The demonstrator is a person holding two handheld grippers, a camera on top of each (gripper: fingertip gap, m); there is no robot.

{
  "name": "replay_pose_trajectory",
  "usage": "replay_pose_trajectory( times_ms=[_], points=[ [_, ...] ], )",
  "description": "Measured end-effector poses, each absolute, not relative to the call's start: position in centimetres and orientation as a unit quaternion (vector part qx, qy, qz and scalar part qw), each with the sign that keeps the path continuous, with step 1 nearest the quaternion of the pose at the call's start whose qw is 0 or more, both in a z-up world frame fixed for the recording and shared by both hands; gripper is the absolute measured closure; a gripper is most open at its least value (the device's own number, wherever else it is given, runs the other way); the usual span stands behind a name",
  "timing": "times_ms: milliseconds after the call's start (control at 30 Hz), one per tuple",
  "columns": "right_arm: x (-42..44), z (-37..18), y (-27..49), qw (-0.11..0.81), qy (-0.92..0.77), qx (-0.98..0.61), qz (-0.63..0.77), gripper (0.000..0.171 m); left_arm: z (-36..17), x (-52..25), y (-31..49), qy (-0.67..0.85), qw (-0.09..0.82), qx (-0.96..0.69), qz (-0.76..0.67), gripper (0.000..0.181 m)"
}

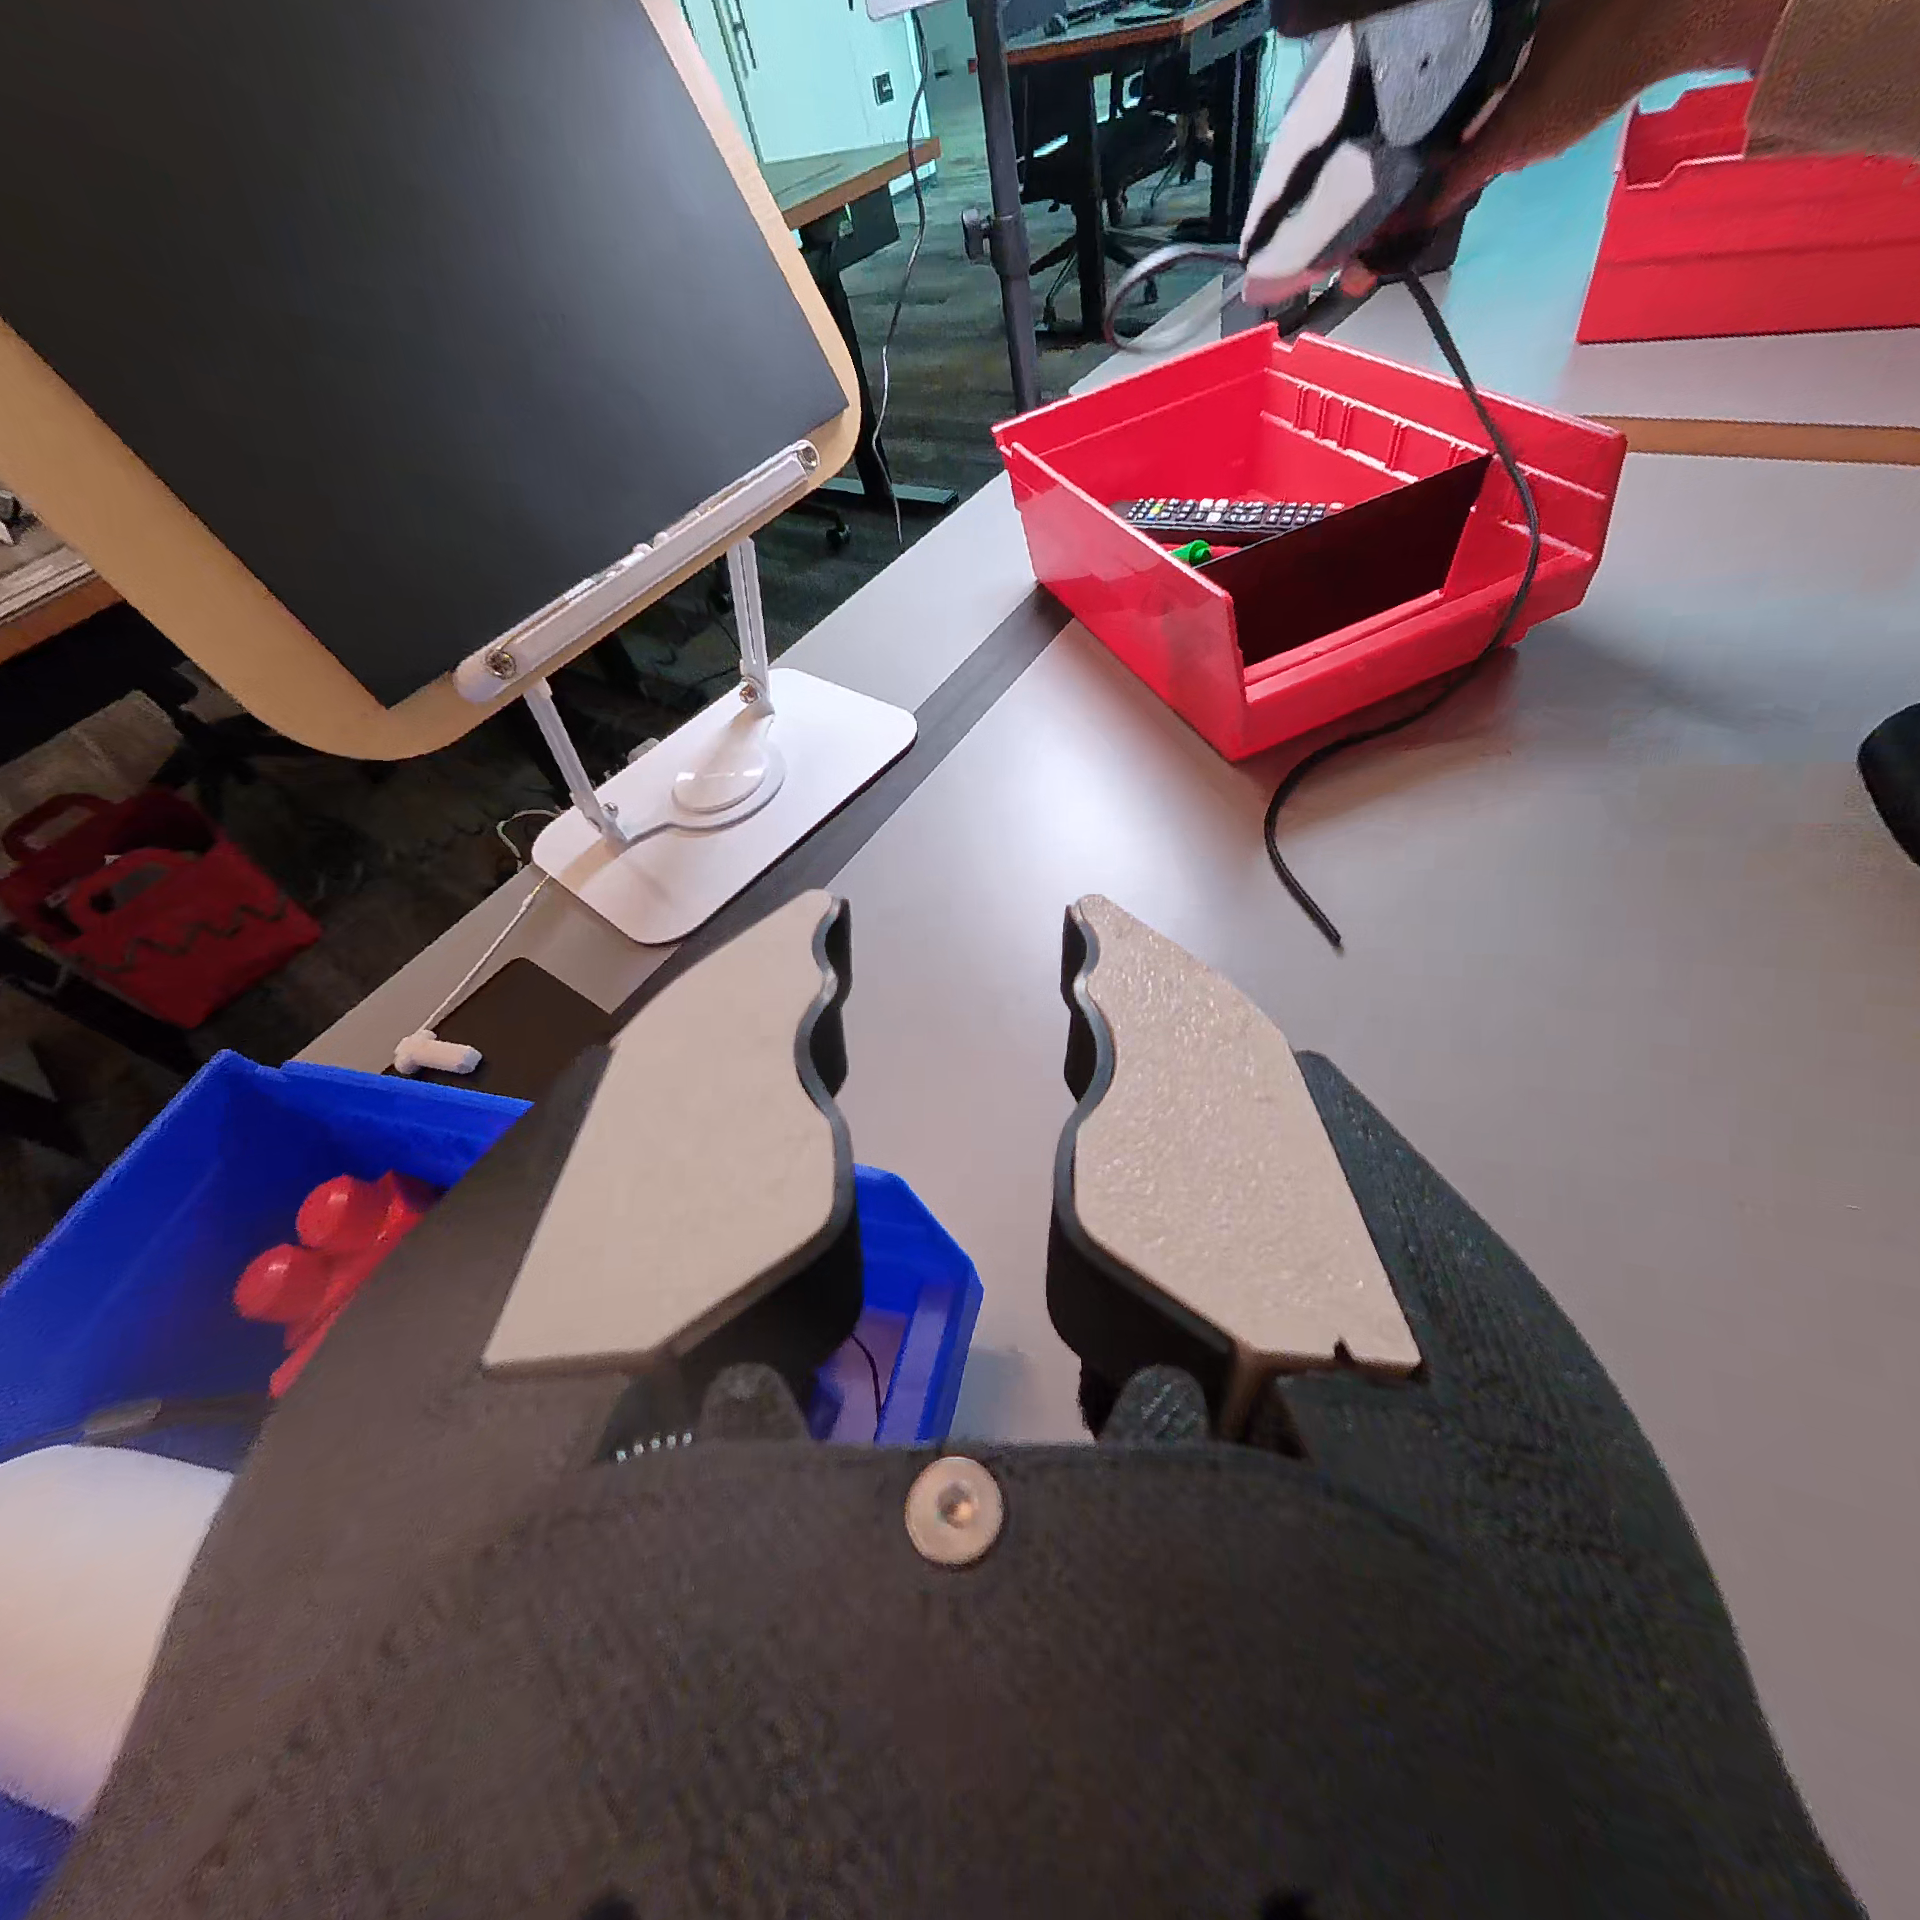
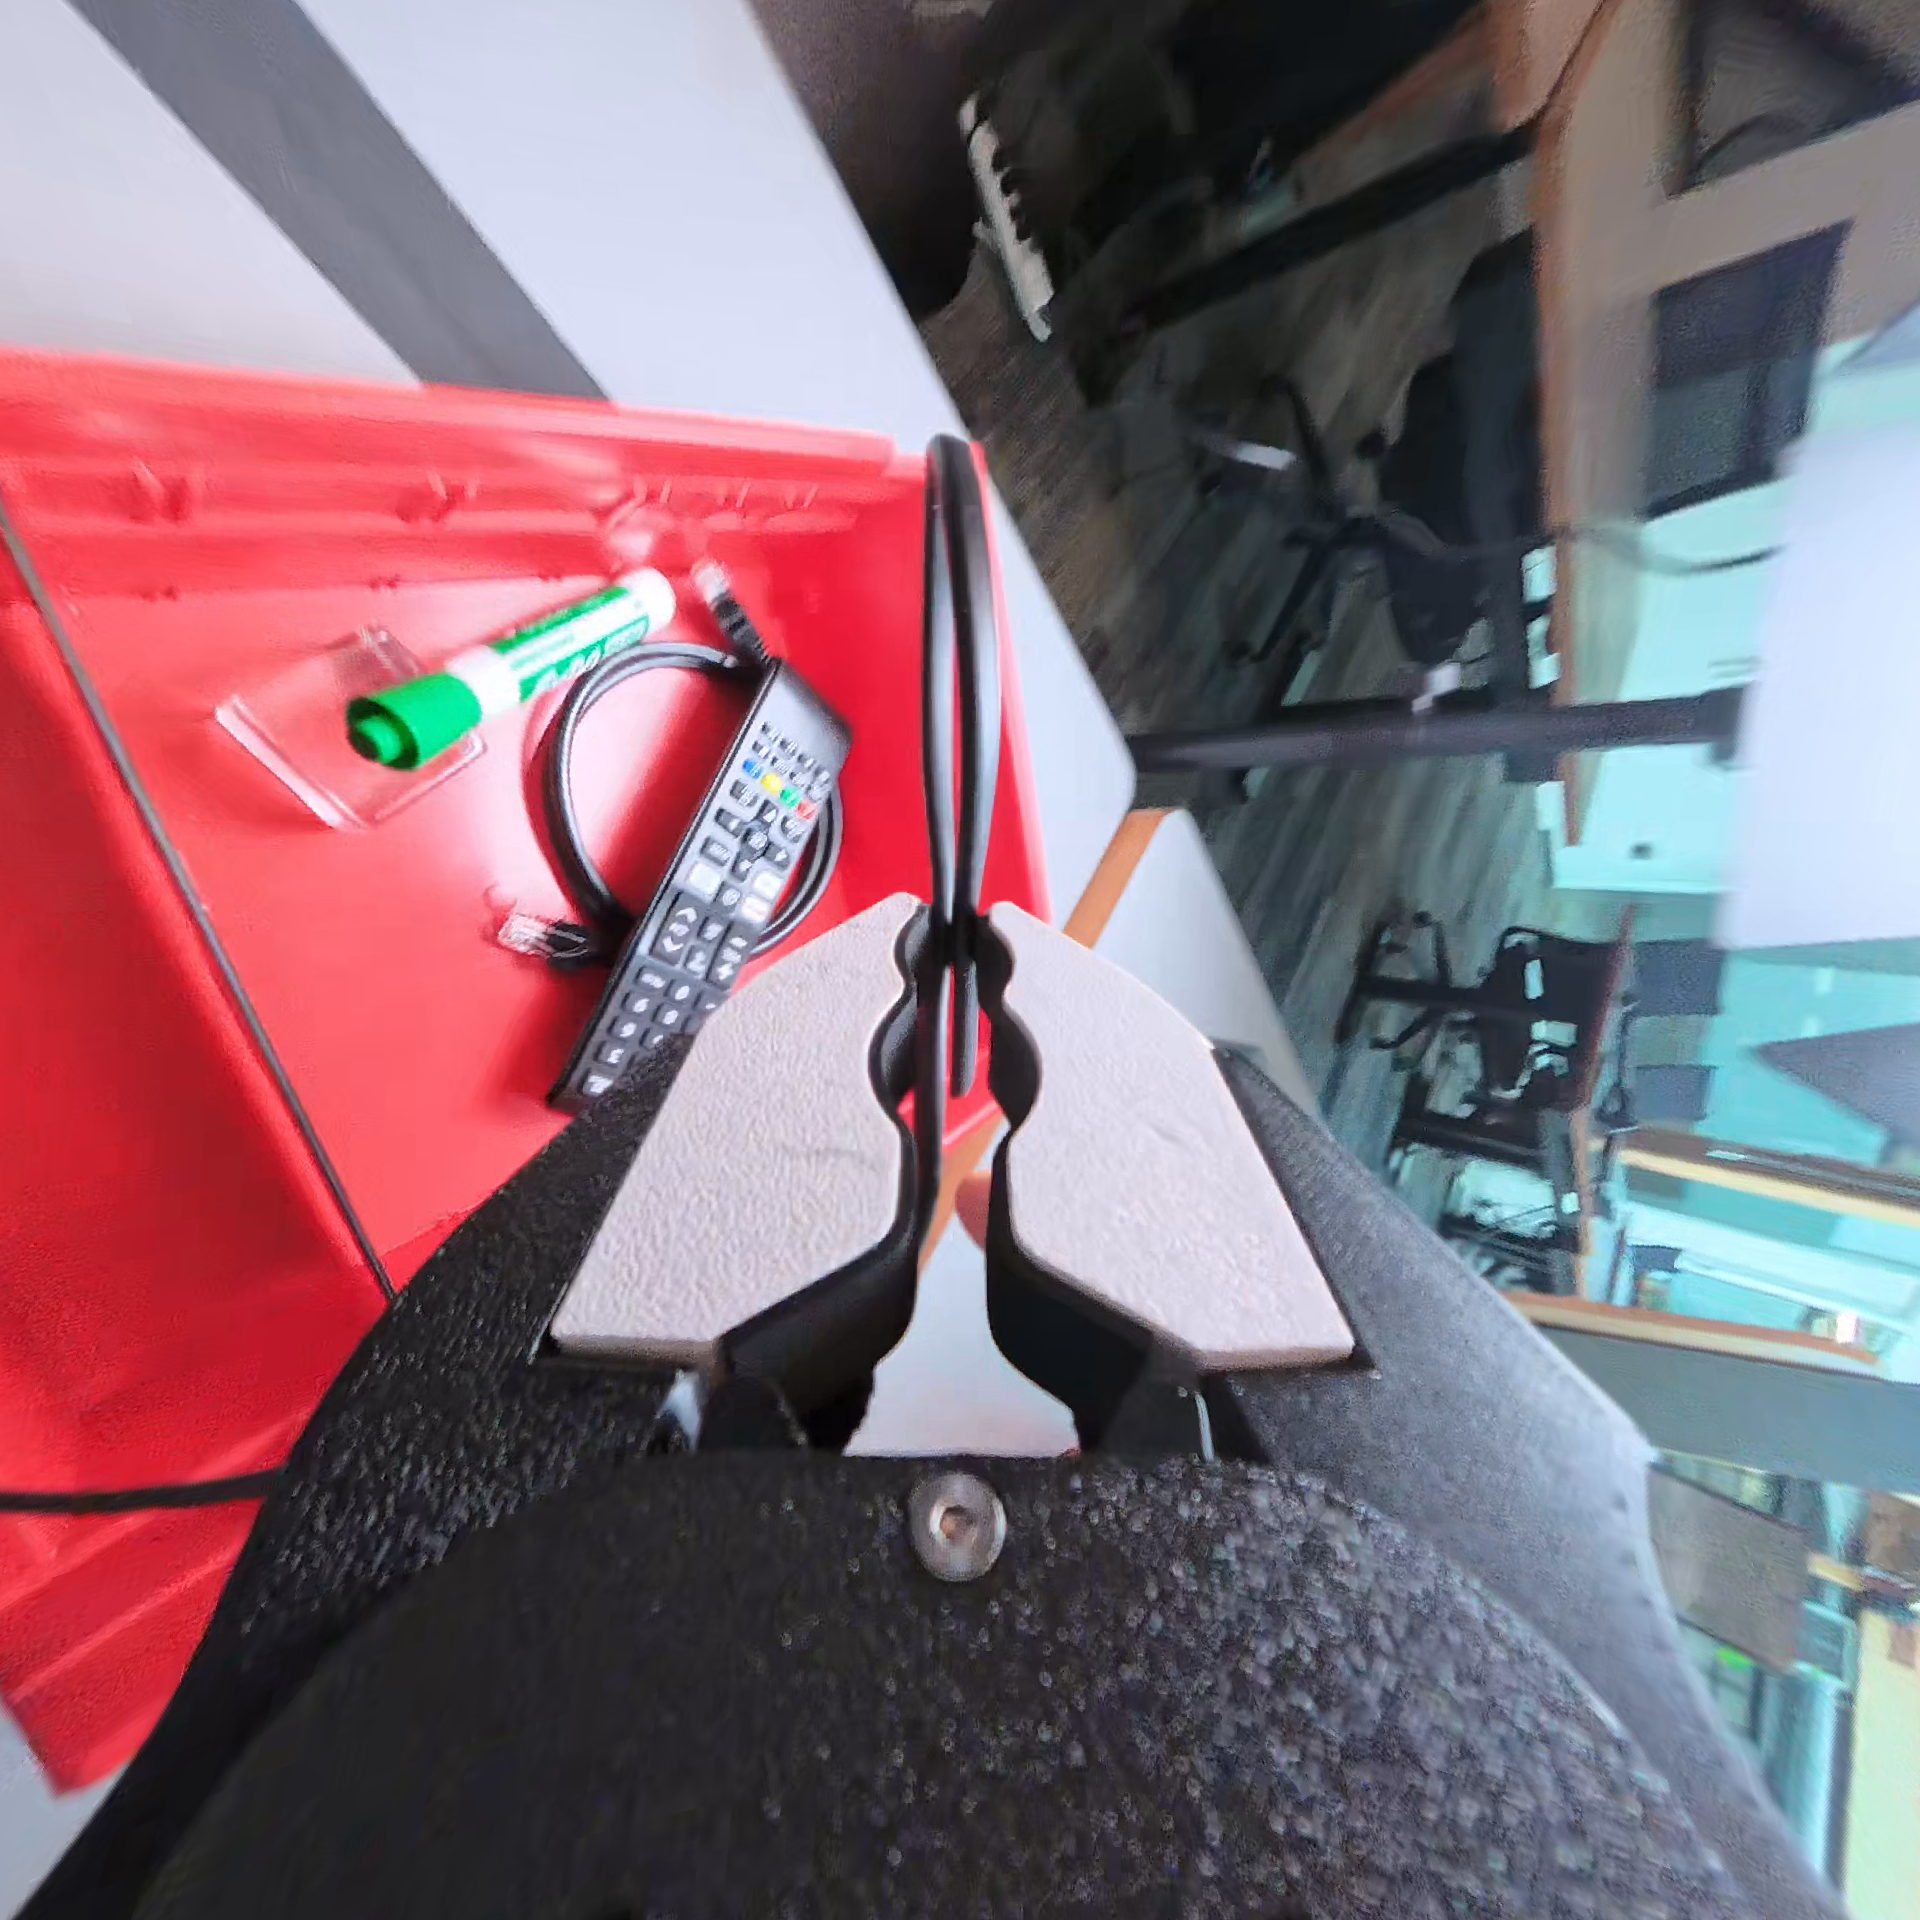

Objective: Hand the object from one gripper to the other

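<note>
A thin black cable (image 2: 961,623) is pinched as a folded loop between the tips of my right gripper (image 2: 954,925), which is shut on it above the red bin (image 2: 156,1039). In the left wrist view the right gripper (image 1: 1351,239) is blurred at the top right. The cable (image 1: 1273,821) hangs from it across the red bin (image 1: 1122,592), and its free end rests on the grey table (image 1: 1455,1039). My left gripper (image 1: 951,956) is open and empty, low over the table, well short of the cable.
The red bin holds a black remote (image 2: 717,904), a green marker (image 2: 499,665), a coiled black cable (image 2: 582,727) and a black divider (image 1: 1351,561). A blue bin (image 1: 156,1247) with red parts sits at my lower left. A tablet on a white stand (image 1: 717,810) is at the left edge. A second red bin (image 1: 1745,239) stands far right. Tip to tip, the grippers are about 45 cm apart.
</note>
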State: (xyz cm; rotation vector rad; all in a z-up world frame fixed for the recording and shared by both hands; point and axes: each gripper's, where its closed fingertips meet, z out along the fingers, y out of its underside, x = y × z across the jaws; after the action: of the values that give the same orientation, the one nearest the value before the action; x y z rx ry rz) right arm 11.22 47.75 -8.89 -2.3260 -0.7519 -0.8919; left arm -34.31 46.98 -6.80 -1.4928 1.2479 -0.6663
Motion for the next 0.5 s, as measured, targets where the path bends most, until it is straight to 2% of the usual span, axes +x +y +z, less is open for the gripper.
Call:
replay_pose_trajectory(
  times_ms=[33,100,133,233,333,400,500],
  points=[
    [11.9,-10.7,47.5,0.251,-0.274,-0.872,-0.318,0.160,-6.9,-34.3,47.1,0.521,0.516,-0.622,-0.275,0.142],
    [12.6,-12.9,47.1,0.233,-0.274,-0.881,-0.308,0.140,-7.1,-34.4,47.2,0.520,0.515,-0.624,-0.274,0.142],
    [12.3,-13.1,47.0,0.241,-0.280,-0.879,-0.300,0.135,-7.2,-34.4,47.4,0.518,0.514,-0.625,-0.277,0.143],
    [9.5,-11.8,46.6,0.292,-0.305,-0.867,-0.266,0.131,-7.7,-34.4,47.8,0.513,0.508,-0.631,-0.285,0.143],
    [3.6,-11.5,44.5,0.310,-0.372,-0.855,-0.183,0.135,-8.5,-34.1,48.0,0.514,0.499,-0.637,-0.285,0.143],
    [-0.8,-13.5,41.6,0.271,-0.435,-0.850,-0.126,0.137,-8.9,-33.8,47.9,0.519,0.495,-0.637,-0.283,0.143],
    [-3.7,-18.0,37.0,0.154,-0.525,-0.827,-0.130,0.138,-9.1,-33.7,47.5,0.527,0.492,-0.635,-0.278,0.143]
  ],
)
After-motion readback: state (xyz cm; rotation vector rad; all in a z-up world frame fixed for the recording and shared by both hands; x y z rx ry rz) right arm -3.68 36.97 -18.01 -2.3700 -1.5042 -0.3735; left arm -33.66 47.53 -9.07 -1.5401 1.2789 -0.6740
